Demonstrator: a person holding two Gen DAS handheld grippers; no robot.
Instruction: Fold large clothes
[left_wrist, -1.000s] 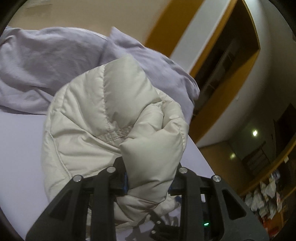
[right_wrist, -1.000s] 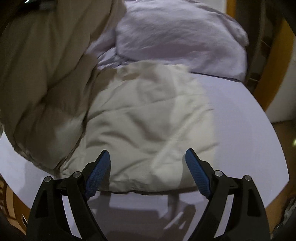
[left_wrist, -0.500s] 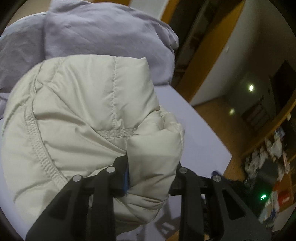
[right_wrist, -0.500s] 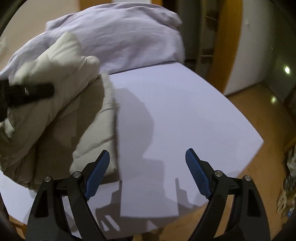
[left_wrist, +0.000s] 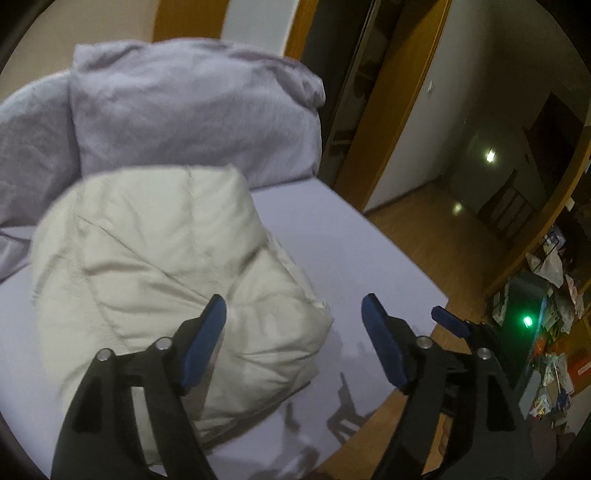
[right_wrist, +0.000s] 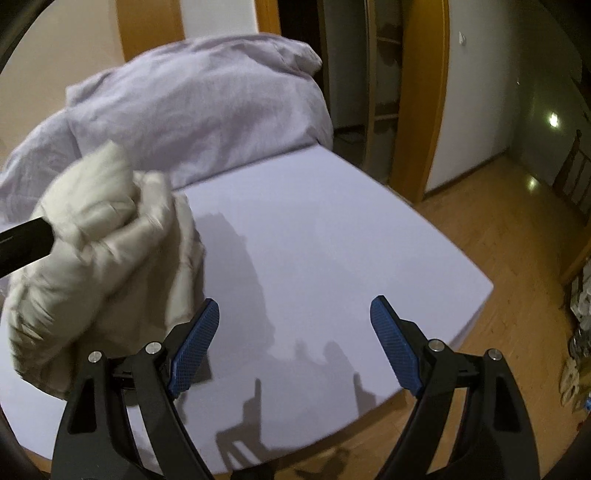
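Observation:
A cream quilted puffer jacket lies bunched in a folded heap on the lilac bed sheet. My left gripper is open and empty, just above the jacket's near right edge. My right gripper is open and empty over bare sheet, with the jacket to its left. The right gripper's blue tip shows in the left wrist view. A black bar, part of the left gripper, shows at the left edge of the right wrist view.
A crumpled lilac duvet is piled at the head of the bed behind the jacket. The bed's corner drops to a wooden floor. A wooden door frame stands beyond. Clutter lies at the right.
My left gripper has opened and let go of the jacket, which now rests on the bed. Both grippers have swung right, toward the bed's corner.

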